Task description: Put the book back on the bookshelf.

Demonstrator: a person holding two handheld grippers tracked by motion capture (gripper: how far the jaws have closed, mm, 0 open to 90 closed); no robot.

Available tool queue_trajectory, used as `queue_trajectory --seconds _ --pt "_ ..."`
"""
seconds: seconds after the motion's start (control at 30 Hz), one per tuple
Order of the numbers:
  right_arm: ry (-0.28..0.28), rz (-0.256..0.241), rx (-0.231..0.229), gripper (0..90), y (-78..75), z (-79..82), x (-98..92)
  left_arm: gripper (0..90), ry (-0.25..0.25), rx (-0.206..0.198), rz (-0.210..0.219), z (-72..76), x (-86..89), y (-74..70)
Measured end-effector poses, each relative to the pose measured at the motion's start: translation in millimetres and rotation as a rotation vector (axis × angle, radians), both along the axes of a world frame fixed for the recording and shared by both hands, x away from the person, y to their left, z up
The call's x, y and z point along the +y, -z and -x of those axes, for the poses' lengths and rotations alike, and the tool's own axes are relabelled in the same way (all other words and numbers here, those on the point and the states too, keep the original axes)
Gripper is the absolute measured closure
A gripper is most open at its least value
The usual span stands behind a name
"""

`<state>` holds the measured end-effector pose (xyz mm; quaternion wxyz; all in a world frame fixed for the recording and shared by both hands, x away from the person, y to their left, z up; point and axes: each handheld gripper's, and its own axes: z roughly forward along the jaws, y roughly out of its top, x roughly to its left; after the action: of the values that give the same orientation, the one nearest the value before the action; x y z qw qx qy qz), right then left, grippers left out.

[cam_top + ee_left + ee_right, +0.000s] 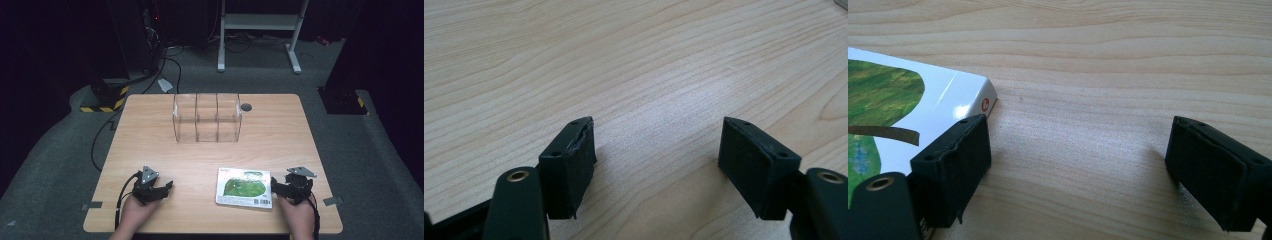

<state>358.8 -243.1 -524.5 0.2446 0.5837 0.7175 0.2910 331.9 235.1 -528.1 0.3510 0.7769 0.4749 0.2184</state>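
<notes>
Book (244,187) lies beside the wide-open, empty right tool (1075,165)

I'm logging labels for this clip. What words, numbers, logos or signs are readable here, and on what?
Nothing reads as a clear word or number.
White and green pack: small print at its top left corner and a code strip along its near edge, both too small to read.
Same pack in the right gripper view: a small red round logo at its corner, its mark unreadable.
Clear box: no label visible.
</notes>
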Motion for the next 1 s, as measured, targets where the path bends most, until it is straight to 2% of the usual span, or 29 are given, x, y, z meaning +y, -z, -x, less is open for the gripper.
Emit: queue_trajectory --seconds 0.83,0.93,1.0 --pt "0.000 0.002 -0.006 11.7 0.0 0.3 -0.3 30.8 0.000 0.000 0.000 -0.1 0.0 0.0" --pt "-0.008 0.000 -0.015 16.4 -0.5 1.4 -0.2 30.7 0.001 -0.001 0.001 -0.4 -0.2 0.1" --pt "-0.013 -0.001 -0.016 16.1 -0.6 1.4 -0.8 30.7 0.001 -0.001 0.002 -0.4 -0.2 0.1"
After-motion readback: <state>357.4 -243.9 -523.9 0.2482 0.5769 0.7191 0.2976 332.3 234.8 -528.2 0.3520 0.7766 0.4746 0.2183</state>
